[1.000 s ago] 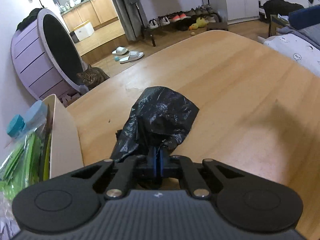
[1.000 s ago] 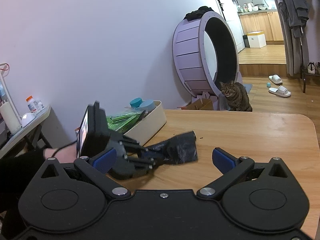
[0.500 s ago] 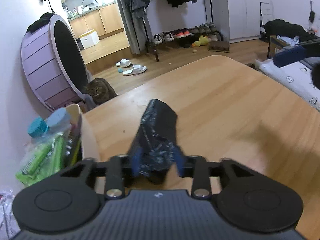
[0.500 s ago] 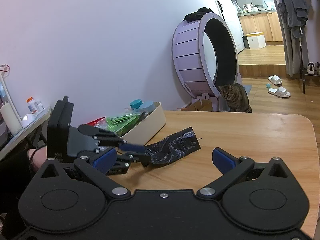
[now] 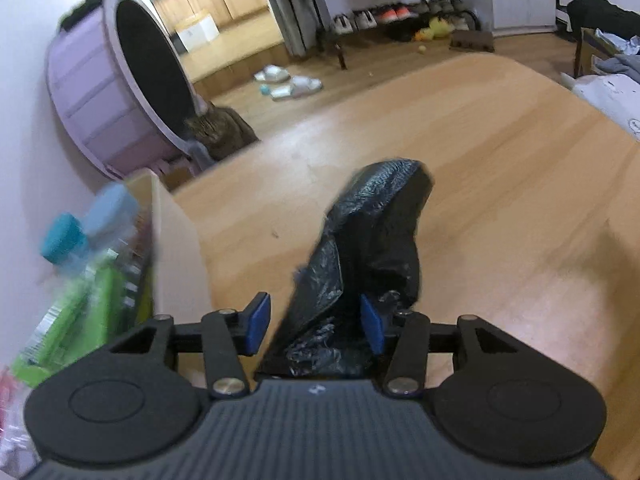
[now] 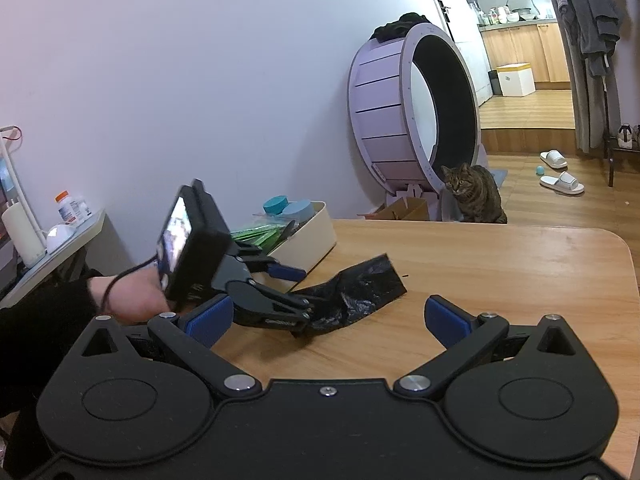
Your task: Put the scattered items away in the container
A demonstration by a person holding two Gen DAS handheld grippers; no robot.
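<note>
A crumpled black plastic bag (image 5: pixel 368 248) lies on the wooden table (image 5: pixel 500 168), its near end between the fingers of my left gripper (image 5: pixel 314 326). The left jaws stand apart around the bag, open. In the right wrist view the bag (image 6: pixel 356 290) rests on the table with the left gripper (image 6: pixel 296 286) at its left end. The cream container (image 6: pixel 308 236) stands just left of it, holding green packets (image 5: pixel 80 312) and blue-capped jars (image 6: pixel 286 206). My right gripper (image 6: pixel 326 318) is open and empty, nearer the table's front.
A purple cat wheel (image 6: pixel 416 120) stands on the floor beyond the table, with a tabby cat (image 6: pixel 474 194) beside it. Slippers (image 6: pixel 560 172) lie on the floor. A side shelf with bottles (image 6: pixel 60 220) is at the left. The table's far edge is rounded.
My left gripper was shut on the bag a second ago, then lifted it toward the container; its jaws have now opened and the bag sags onto the table. The right gripper has not moved.
</note>
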